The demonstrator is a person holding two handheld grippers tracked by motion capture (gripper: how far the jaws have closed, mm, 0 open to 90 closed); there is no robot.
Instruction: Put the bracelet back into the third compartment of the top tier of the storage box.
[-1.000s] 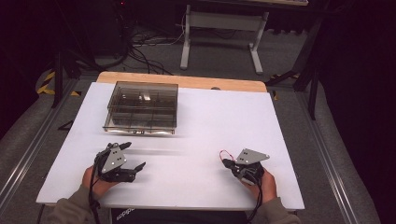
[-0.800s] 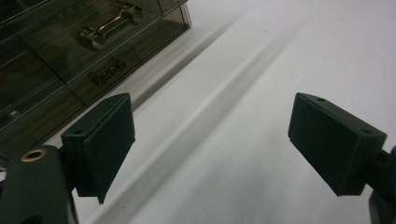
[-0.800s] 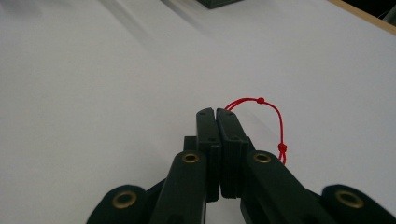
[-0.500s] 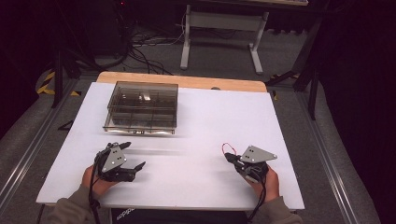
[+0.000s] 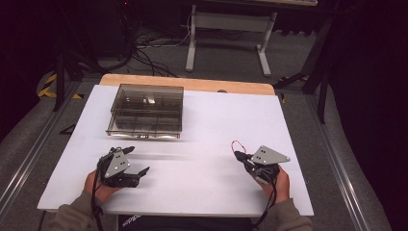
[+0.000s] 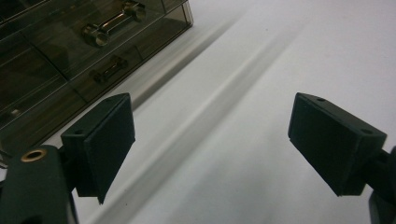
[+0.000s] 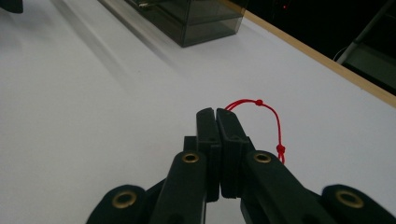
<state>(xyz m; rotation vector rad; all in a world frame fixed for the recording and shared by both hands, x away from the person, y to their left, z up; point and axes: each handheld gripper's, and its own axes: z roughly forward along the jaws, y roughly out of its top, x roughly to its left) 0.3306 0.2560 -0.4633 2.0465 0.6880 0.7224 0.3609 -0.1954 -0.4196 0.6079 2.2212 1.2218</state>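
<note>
So the red string loop (image 7: 266, 112) is pinched at one end by the right gripper (image 7: 217, 114), jaws clamped together, low over the table (image 5: 202, 120). Left gripper (image 6: 212, 140) jaws stand apart, nothing between. Such thin cord could easily be slipped out or snagged near the drawer box (image 5: 146, 108).

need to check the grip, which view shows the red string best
The right gripper view: the red string loops out large and sharp from the shut right gripper. The high view shows a tiny loop.
</note>
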